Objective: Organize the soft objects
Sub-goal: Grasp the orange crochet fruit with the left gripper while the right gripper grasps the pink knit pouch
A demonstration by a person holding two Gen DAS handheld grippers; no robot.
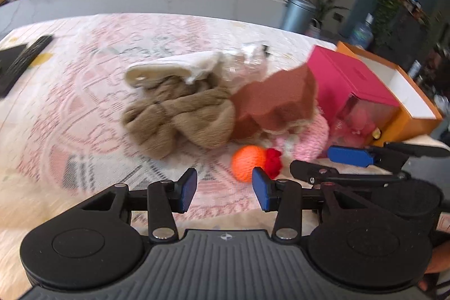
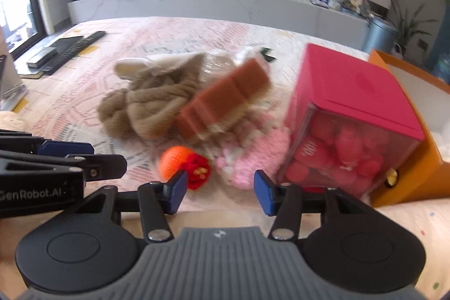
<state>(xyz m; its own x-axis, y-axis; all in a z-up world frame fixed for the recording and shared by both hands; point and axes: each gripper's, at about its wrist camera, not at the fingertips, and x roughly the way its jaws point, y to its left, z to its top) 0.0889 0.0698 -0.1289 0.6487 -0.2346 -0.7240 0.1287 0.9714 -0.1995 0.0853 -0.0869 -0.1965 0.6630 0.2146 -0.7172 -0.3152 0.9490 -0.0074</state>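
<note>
A pile of soft things lies on the patterned pink cloth: a tan plush toy (image 1: 180,114) (image 2: 146,106) with a cream part, a brown block-shaped cushion (image 1: 275,103) (image 2: 225,100), a pink knitted piece (image 1: 306,139) (image 2: 253,156), and an orange knitted ball (image 1: 247,162) (image 2: 174,159) with a red flower (image 2: 198,172). My left gripper (image 1: 224,191) is open and empty, just short of the ball. My right gripper (image 2: 220,187) is open and empty, in front of the flower and pink piece. Each gripper shows at the side of the other's view.
A pink box (image 1: 351,83) (image 2: 354,114) with a clear front holding pink plush stands right of the pile. An open orange box (image 1: 399,92) (image 2: 416,159) stands behind it. Remotes and a dark book (image 2: 64,49) lie far left. A grey bin (image 2: 379,33) stands beyond the table.
</note>
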